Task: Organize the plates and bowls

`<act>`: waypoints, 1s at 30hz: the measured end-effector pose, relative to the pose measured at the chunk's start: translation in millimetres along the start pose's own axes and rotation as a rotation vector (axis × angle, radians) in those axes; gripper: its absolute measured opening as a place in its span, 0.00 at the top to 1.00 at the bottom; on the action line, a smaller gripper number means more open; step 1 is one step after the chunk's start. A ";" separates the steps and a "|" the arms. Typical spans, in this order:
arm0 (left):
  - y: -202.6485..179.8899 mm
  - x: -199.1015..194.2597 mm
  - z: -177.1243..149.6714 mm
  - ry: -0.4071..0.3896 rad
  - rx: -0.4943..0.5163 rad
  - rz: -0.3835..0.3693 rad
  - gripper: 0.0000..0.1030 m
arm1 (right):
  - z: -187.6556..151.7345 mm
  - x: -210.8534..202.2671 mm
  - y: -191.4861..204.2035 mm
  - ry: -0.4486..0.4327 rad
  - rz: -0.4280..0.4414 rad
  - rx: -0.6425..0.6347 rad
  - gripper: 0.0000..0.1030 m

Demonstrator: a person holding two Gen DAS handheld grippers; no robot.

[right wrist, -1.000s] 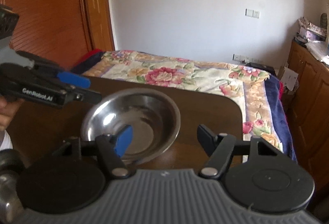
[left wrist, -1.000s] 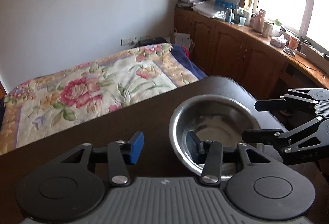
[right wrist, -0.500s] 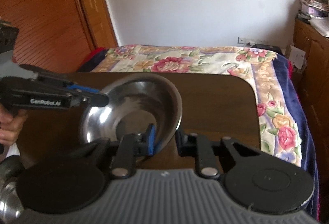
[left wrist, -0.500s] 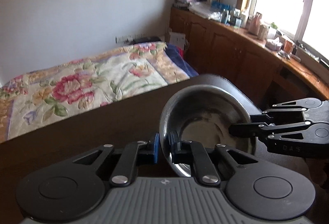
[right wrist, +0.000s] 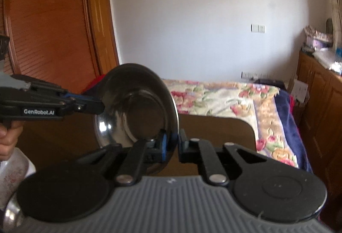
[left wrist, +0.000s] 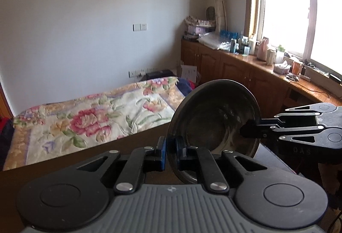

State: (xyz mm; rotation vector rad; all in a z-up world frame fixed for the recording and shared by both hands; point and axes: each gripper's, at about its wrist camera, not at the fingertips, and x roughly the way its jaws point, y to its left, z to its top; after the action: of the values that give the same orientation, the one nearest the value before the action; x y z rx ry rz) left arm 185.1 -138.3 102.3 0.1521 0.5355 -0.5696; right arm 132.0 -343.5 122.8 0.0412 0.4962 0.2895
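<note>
A steel bowl (left wrist: 213, 117) hangs tilted above the dark table (left wrist: 85, 164), its hollow facing both cameras. My left gripper (left wrist: 171, 147) is shut on the bowl's near-left rim, one pad inside and one outside. In the left wrist view my right gripper (left wrist: 250, 129) reaches in from the right and pinches the opposite rim. In the right wrist view the bowl (right wrist: 136, 109) is clamped by its lower right rim in my right gripper (right wrist: 172, 143), and my left gripper (right wrist: 97, 104) grips its left edge. The bowl's underside is hidden.
A bed with a floral quilt (left wrist: 96, 117) lies past the table's far edge. Wooden cabinets (left wrist: 235, 70) topped with bottles run under the window on the right. A wooden door (right wrist: 53, 30) stands left. A hand (right wrist: 8, 137) and another steel piece (right wrist: 10, 213) sit low left.
Both grippers closed on opposite rims of the bowl, which lay flat on the table. The bowl has since risen off the table and tipped up on edge.
</note>
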 end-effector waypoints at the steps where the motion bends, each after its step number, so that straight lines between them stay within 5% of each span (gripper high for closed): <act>1: -1.2 -6.1 0.0 -0.007 0.001 0.001 0.81 | 0.9 -5.1 3.2 -0.009 -0.002 -0.008 0.89; 16: -20.3 -80.9 -8.3 -0.107 0.026 0.013 0.81 | 5.2 -65.3 40.1 -0.119 -0.031 -0.096 0.89; 30: -30.9 -107.6 -48.7 -0.104 0.010 0.017 0.81 | -18.0 -69.3 46.6 -0.100 -0.018 -0.097 0.89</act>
State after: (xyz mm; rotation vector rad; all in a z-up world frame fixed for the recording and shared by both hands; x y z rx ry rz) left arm 70.2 -99.6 117.2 0.1358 0.4301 -0.5602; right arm 53.0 -319.1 144.2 -0.0428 0.3826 0.2922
